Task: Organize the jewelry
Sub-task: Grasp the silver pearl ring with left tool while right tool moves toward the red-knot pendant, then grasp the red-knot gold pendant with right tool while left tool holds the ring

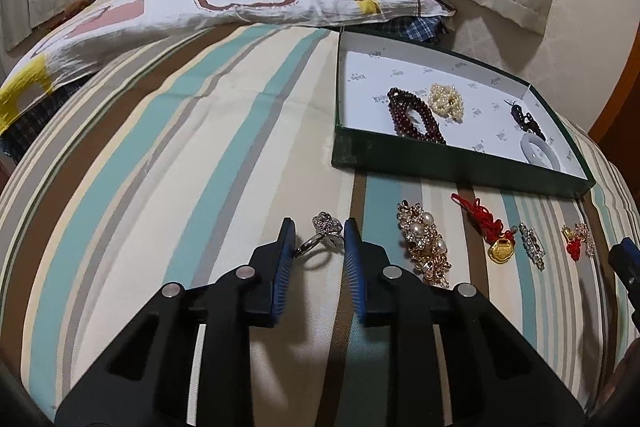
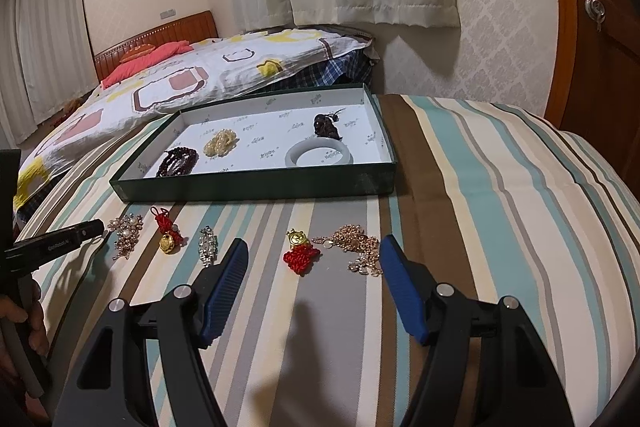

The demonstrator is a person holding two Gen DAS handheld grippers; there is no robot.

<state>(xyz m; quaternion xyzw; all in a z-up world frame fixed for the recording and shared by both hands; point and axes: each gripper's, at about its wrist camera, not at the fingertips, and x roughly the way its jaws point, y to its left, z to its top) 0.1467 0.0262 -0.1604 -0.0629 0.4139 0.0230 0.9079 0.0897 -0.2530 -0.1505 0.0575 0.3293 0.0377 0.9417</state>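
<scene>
Two tools over jewelry spread on a striped bed

Two hand-held tools hover above a striped bedspread (image 1: 180, 131). The left tool (image 1: 319, 233) has its blue pads closed in on a silver ring (image 1: 320, 241) with a sparkly flower top; the band touches the left pad and the flower touches the right pad, so the ring is clamped between them. The right tool (image 2: 314, 251) stands wide apart and holds nothing, with a red knot charm (image 2: 300, 255) and a rose-gold chain (image 2: 356, 247) lying on the bedspread between its fingers.

Beyond lies a shallow green box (image 1: 440, 159) with a white lining. Inside it rest a dark red bead bracelet (image 1: 416, 117), a cream pearl cluster (image 1: 446, 101), a dark bead string (image 1: 526, 119) and a white bangle (image 1: 540, 151).

Just in front of the box, on the bedspread, lie a gold and pearl brooch (image 1: 426, 243), a red cord with a gold lock charm (image 1: 486, 227) and a small crystal clip (image 1: 532, 245).
</scene>
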